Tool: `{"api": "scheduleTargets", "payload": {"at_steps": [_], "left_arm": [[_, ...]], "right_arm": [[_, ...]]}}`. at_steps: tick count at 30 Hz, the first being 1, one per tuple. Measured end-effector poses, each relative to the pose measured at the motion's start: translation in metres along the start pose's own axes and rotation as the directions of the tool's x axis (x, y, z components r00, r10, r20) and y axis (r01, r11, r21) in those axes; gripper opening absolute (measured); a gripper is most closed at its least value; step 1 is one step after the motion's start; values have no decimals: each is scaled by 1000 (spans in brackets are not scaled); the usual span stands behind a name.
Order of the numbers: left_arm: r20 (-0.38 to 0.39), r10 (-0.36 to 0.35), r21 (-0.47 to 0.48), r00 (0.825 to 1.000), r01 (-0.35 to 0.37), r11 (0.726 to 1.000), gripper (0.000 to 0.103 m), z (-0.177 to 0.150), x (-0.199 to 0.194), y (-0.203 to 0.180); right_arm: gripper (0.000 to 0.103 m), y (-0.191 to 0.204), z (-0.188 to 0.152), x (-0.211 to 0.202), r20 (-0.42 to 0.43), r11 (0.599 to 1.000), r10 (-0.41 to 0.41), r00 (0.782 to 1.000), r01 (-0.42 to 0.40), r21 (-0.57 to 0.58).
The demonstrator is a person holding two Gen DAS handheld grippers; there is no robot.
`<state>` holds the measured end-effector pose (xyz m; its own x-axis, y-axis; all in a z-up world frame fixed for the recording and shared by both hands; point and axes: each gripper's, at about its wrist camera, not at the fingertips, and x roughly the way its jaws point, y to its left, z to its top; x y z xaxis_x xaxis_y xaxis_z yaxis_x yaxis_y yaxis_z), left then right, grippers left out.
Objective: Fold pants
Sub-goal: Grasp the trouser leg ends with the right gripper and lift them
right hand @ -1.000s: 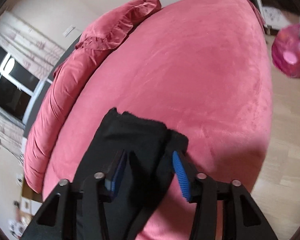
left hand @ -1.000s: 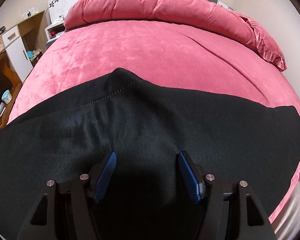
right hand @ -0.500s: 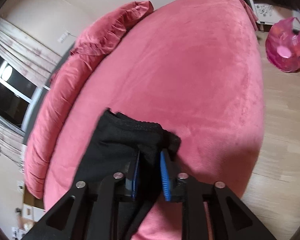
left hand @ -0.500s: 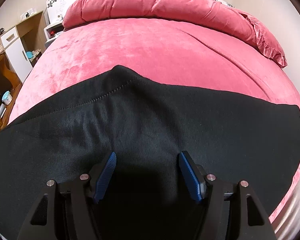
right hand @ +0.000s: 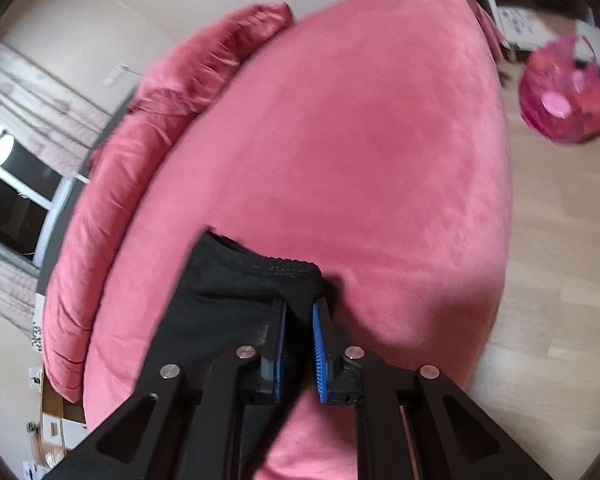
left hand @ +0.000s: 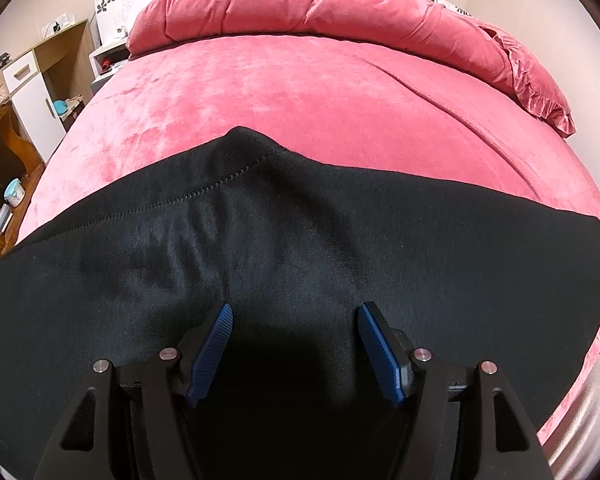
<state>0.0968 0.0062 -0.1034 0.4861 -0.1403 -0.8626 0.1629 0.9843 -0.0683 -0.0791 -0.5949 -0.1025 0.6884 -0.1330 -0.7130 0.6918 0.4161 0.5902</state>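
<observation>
The black pants (left hand: pixel 300 248) lie spread across the near part of the pink bed (left hand: pixel 320 92), one end reaching toward the bed's edge by the floor. The right gripper (right hand: pixel 300 312) is closing on that end, dark cloth pinched between its blue pads. The left gripper (left hand: pixel 296 312) hovers wide open over the middle of the pants, holding nothing. To fold well, I'd make sure the right pinch catches every layer, then pin or grip the middle before carrying the end over.

pants (left hand: pixel 300 248): matt black knit cloth | bedspread (left hand: pixel 320 92): pink velvety plush | floor (right hand: pixel 560 220): smooth pale wood
</observation>
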Motion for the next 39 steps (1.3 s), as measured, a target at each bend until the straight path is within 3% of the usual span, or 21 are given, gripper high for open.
{"api": "scheduleTargets", "payload": {"at_steps": [2,6,7,11,19,20,22,26,33,39], "left_arm": [[-3,-1,2,1000,1,1000,67,0,-1,0],[0,-12,-12,1000,12,1000,66,-1,-3,1],[2,-13,-19,1000,13,1000,66,0,-3,2],[11,-26,-57,1000,26,998,66,0,-6,5],[2,-22,-88,1000,22,996,66,2,-9,13],[1,-21,-89,1000,22,996,66,2,-9,13],[3,-21,-92,1000,21,996,66,1,-11,14],[16,-10,-102,1000,11,995,66,-1,-14,19],[32,-1,-117,999,5,993,66,-7,-17,30],[53,5,-114,999,1,993,66,-14,-24,35]], "right_arm": [[19,-3,-2,0,2,1000,2,1000,-2,8],[57,-4,-7,-19,64,999,36,997,-36,10],[58,-6,-9,-21,59,999,51,997,-52,11],[55,-10,-19,-6,-46,994,113,993,-113,5],[54,6,-18,26,-62,971,231,971,-226,79],[51,8,-17,29,-59,970,232,971,-226,89],[26,14,-15,34,-70,969,230,971,-222,107],[20,27,-11,27,-77,968,240,968,-233,91],[17,56,-8,6,-78,984,173,982,-176,-30],[16,101,-17,-12,-40,967,25,999,-34,-251]]}}
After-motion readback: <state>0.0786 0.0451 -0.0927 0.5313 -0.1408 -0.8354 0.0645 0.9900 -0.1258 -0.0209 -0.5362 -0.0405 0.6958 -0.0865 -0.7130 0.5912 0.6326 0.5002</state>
